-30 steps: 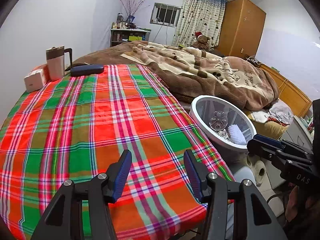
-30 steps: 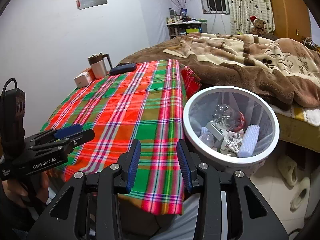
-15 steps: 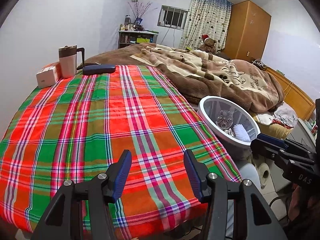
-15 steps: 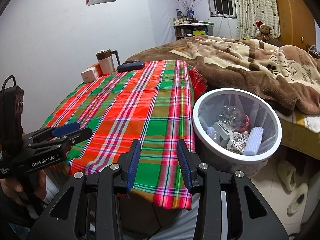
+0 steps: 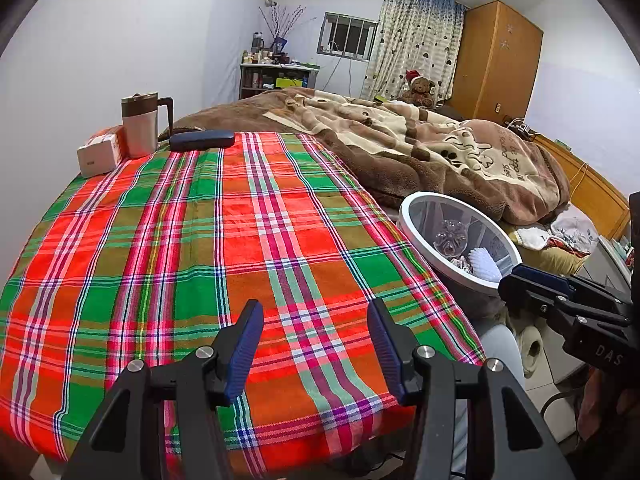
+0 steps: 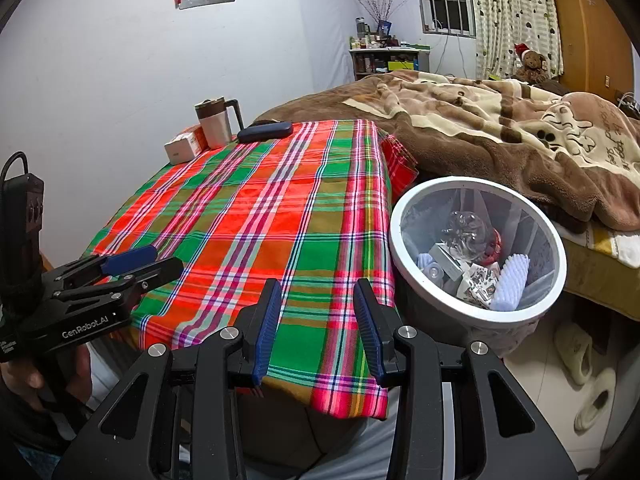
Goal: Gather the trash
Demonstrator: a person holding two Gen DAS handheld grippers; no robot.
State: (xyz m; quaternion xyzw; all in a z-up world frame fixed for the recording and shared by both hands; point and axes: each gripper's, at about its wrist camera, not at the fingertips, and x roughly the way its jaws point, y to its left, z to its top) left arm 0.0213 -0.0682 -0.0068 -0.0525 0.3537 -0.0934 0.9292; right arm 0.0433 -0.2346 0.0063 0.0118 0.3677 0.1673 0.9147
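White trash bin [image 6: 478, 308] just right of right tool [image 6: 316, 320]; both tools agape, empty

Red-green plaid tablecloth [image 5: 240, 240], white-rimmed bin [image 6: 476, 312], brown-and-cream blanket [image 5: 420, 152]

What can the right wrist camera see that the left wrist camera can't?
Only the right wrist view shows the slippers on the floor, the small box and printed wrapper deep in the bin, and the hand holding the left gripper.

Only the left wrist view shows the right gripper from the side and the wooden bed frame.

Both show the plaid tablecloth, mug, dark case, white-rimmed bin, clear bottle, white brush, blanket and teddy bear.
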